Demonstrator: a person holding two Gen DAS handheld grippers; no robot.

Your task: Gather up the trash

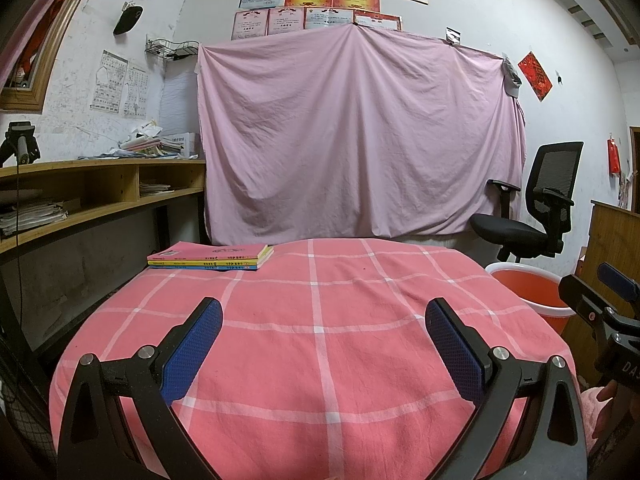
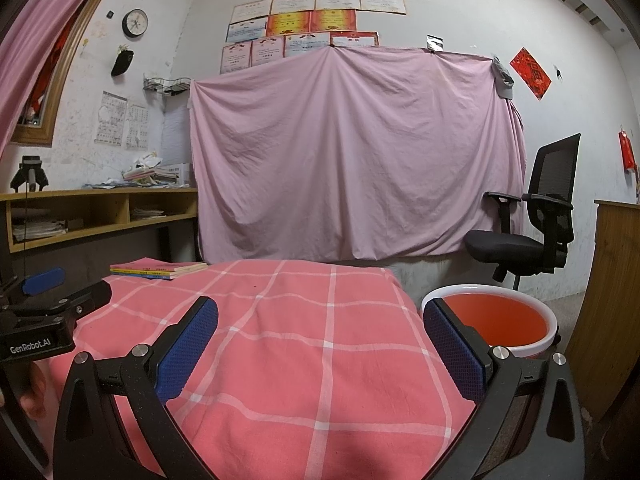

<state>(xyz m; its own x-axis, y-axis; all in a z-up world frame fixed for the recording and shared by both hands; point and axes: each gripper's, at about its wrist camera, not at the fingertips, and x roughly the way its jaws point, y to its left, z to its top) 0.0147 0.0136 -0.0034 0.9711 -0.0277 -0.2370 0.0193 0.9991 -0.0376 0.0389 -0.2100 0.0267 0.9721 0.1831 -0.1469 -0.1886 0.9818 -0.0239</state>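
Left wrist view: left gripper (image 1: 323,344) with fingers spread wide and holding nothing, above the pink checked table cloth (image 1: 340,300) — right gripper (image 2: 320,346) likewise spread, unloaded — stacked books (image 1: 212,257) at the far left corner, red bucket (image 2: 494,320) beside the right edge.

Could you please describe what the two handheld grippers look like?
Both the left gripper and right gripper have black angular frames with silver bolts, and their fingers carry textured blue pads. The left gripper's body reads "GenRobot.AI" in white. No sleeves or cables on them are visible.
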